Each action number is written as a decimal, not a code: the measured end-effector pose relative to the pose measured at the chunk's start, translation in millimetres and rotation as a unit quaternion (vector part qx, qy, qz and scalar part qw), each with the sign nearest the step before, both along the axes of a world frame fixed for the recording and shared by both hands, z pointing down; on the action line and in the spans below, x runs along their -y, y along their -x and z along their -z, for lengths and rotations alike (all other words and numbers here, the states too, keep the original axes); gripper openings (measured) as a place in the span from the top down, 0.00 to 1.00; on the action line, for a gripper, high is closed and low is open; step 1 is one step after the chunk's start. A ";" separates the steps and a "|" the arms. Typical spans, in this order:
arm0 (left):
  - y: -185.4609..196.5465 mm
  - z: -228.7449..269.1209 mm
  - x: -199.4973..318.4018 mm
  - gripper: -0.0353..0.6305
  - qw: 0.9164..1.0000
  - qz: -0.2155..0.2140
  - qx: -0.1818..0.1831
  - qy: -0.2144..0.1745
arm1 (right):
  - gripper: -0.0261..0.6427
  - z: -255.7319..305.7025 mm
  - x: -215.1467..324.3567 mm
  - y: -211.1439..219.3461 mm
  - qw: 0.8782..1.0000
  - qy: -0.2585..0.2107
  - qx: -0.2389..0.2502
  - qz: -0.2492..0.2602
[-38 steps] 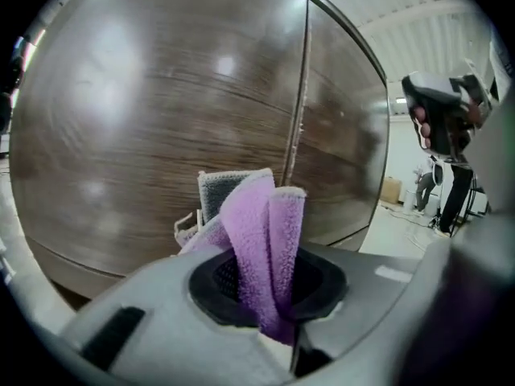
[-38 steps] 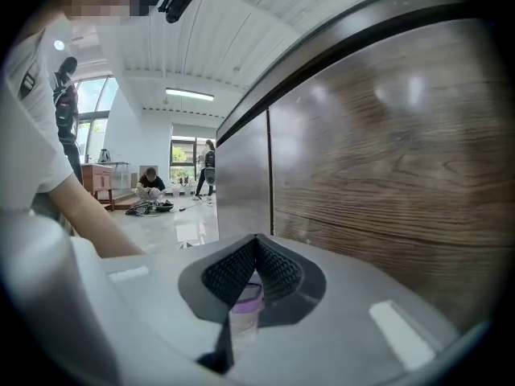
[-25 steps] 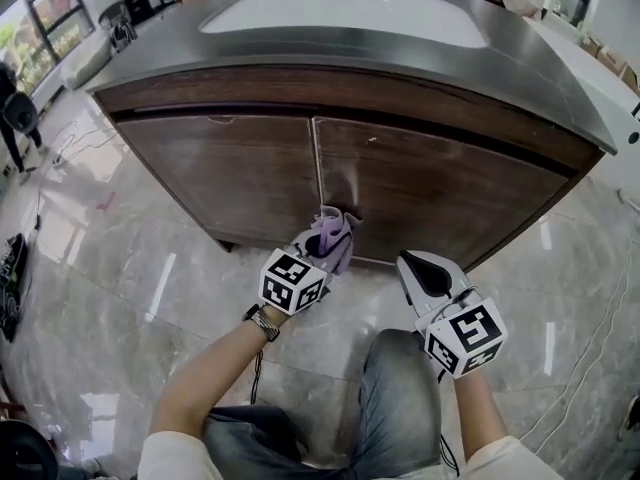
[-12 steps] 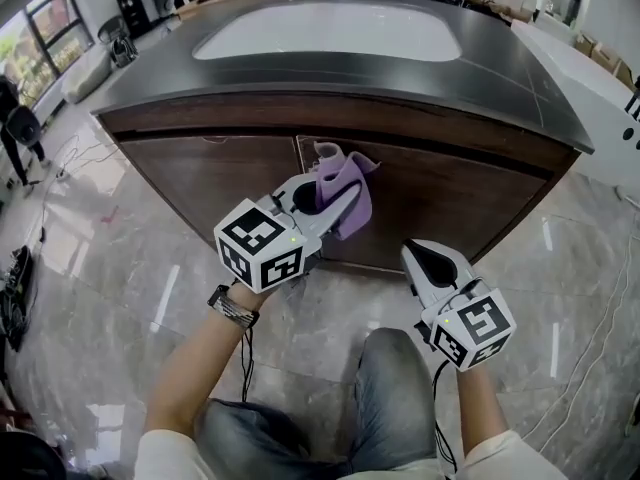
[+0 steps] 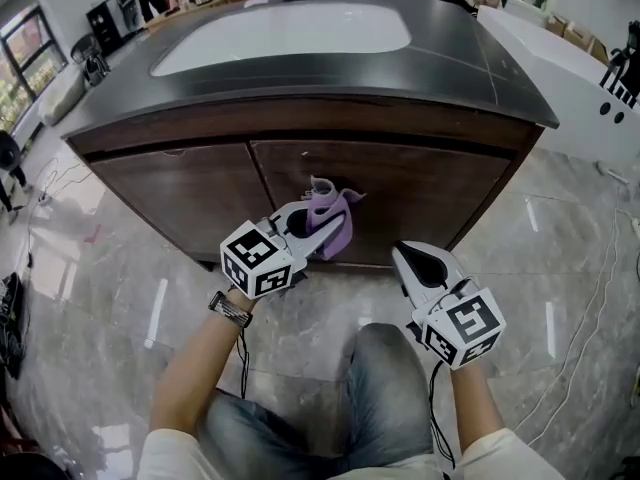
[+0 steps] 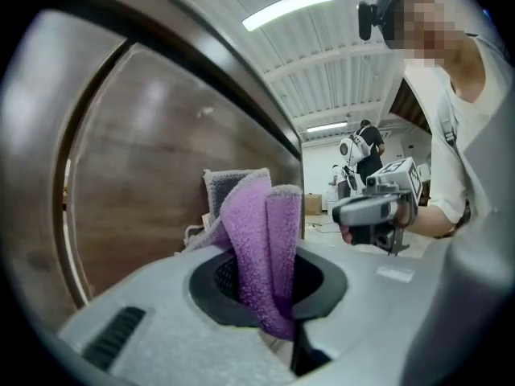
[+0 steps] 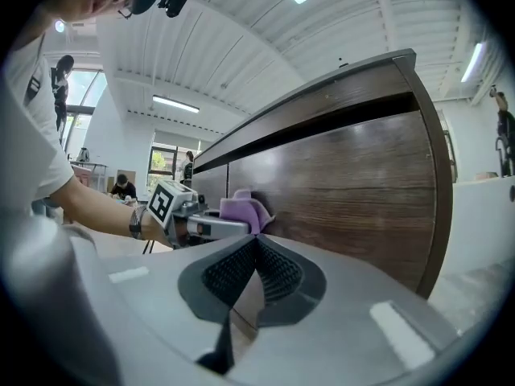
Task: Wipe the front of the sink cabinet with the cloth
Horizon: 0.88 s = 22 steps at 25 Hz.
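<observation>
With left gripper jaws clenched on the cloth and right gripper jaws closed empty, press the cloth flat on the cabinet.

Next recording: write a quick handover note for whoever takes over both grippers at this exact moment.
Left gripper: shut on the purple cloth, which appears pressed against the right door of the sink cabinet, close to the seam between the doors.
Right gripper: jaws together, empty, held low and off the cabinet.
Done: the cloth is gripped and at the cabinet front; how much is wiped does not show on the wood.
Left: sweep the cloth across the rest of the cabinet front.
</observation>
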<state>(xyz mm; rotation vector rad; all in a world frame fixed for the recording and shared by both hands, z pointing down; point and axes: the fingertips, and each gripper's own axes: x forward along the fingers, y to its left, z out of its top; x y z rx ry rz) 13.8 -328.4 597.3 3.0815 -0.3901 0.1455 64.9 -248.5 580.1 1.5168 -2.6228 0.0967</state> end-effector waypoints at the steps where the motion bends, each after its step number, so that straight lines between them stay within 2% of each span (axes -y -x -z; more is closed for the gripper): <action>1: 1.5 -16.1 1.0 0.88 1.000 -0.001 0.008 0.008 | 0.95 -3.3 -1.7 -2.6 1.000 0.003 -0.001 -0.001; 6: 2.2 -70.7 3.3 0.88 0.999 -0.009 0.031 0.033 | 0.95 -21.5 -3.2 -12.1 1.000 0.019 0.007 -0.014; 14: -6.3 -152.2 2.6 0.88 0.995 -0.013 0.092 0.040 | 0.95 -47.6 -7.1 -17.7 0.999 0.031 0.013 -0.020; 18: -14.2 -188.5 2.2 0.88 0.995 0.001 0.092 0.049 | 0.95 -56.0 -9.0 -20.4 0.999 0.036 0.013 -0.028; 22: -15.6 -220.2 2.5 0.88 0.993 0.035 0.091 0.073 | 0.95 -62.7 -15.0 -20.9 0.999 0.039 0.007 -0.028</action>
